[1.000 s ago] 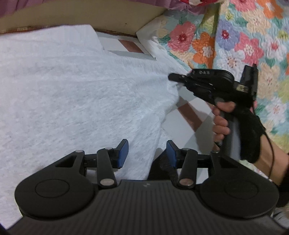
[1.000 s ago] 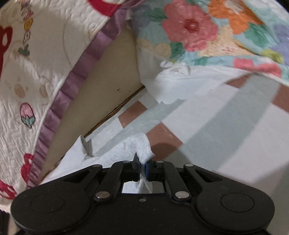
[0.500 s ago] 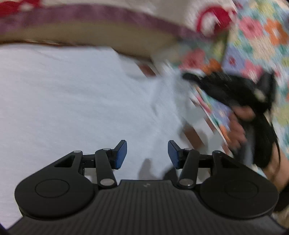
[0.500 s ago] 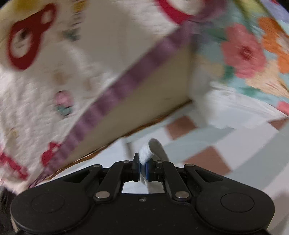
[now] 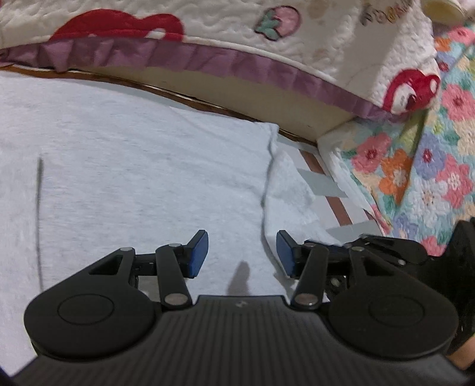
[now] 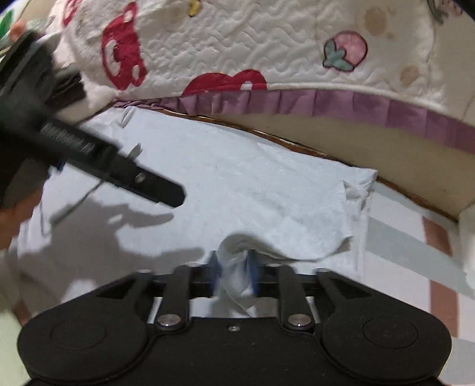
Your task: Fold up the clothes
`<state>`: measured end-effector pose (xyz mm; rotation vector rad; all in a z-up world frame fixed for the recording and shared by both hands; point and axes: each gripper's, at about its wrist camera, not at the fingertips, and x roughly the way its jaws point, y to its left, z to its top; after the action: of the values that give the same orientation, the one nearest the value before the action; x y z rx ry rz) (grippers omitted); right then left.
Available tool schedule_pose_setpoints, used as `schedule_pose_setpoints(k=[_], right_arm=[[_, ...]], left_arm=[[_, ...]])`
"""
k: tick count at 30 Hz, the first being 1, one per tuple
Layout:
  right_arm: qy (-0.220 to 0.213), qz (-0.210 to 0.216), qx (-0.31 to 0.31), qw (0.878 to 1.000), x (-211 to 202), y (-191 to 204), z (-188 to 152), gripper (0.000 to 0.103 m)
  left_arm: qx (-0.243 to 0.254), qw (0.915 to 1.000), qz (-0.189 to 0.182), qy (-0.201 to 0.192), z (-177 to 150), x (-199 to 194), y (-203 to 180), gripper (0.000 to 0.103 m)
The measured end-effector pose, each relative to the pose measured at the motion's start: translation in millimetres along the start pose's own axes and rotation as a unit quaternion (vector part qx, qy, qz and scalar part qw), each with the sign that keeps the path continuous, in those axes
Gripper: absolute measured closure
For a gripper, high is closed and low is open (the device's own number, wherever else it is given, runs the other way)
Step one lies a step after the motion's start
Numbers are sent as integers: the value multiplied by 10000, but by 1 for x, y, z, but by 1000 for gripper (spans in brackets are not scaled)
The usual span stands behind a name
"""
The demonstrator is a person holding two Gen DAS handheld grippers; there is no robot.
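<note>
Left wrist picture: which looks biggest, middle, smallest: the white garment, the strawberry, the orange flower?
1. white garment
2. orange flower
3. strawberry, only slightly smaller; fisheye distortion makes this unsure.

Pale blue-white garment lies flat on striped sheet; right edge folded over.

A garment lies spread on a sheet, its folded edge toward the right. Behind it runs a quilt; a second quilt lies to the right.
</note>
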<state>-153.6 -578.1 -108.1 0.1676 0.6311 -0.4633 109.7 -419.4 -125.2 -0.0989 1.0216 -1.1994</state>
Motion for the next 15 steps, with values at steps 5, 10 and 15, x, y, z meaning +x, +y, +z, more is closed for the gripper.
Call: schedule_pose_setpoints(k=[5,10,15], right_arm=[[210,-264,-748,9966,-6,17,-23,60],[495,-228,-119,9984,-6,-12,-32,74],[343,59,649,9973,3,-33,-31,62]], left_arm=[[429,9990,-118,24,-8,10,-23,50],[848,9958,-338,96,-7,31,-57,42],[1255,9915,140,303,0,72,-72,42]])
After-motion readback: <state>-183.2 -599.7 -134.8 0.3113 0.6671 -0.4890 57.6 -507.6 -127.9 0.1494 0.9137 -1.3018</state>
